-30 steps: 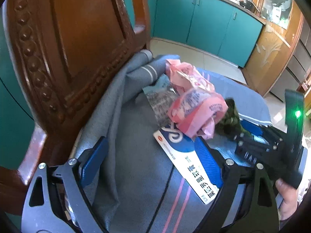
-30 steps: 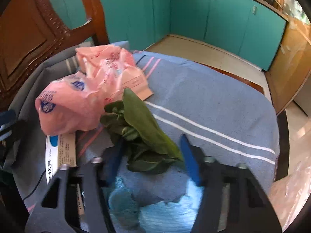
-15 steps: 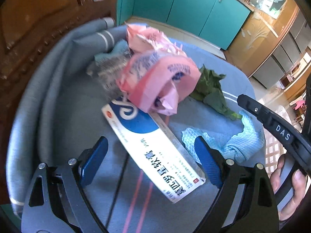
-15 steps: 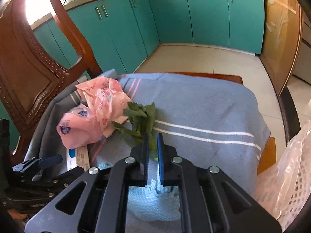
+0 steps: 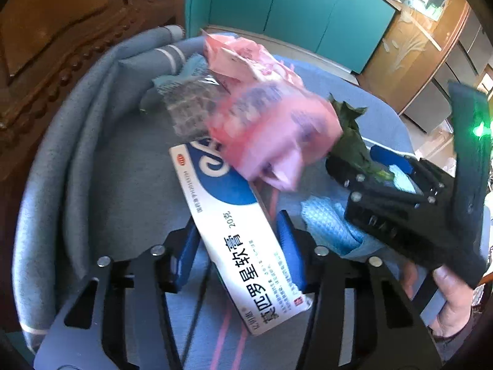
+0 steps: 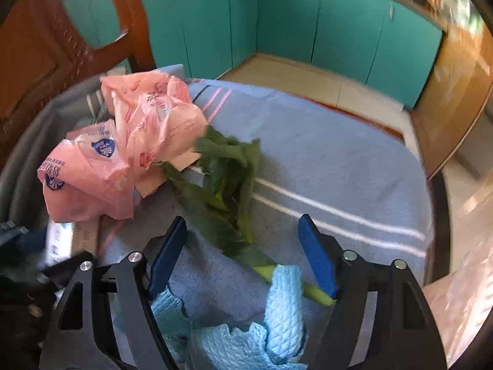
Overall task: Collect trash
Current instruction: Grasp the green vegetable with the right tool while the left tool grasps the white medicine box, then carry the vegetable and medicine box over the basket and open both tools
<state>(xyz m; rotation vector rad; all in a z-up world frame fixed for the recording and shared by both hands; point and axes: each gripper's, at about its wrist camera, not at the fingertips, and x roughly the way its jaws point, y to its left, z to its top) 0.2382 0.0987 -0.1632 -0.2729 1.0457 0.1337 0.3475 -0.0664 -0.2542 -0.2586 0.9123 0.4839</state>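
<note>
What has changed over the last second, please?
The left gripper came down around the ointment box, its jaws closing on it. The right gripper pinched shut, and its jaws are now opening over the leafy stem. The pink bag stayed put.

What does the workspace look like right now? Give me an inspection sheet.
Surface: blue striped blanket over a wooden chair.
Job's things: white-and-blue ointment box; crumpled pink plastic bag overlapping the box's far end; leafy greens; light blue cloth; clear wrapper.
Clutter: nothing seen.
Grippers: left hand-held gripper closing around the box; right hand-held gripper opening, greens' stem and cloth between its fingers.
Cables: nothing seen.
Surroundings: teal cabinets, tiled floor.
</note>
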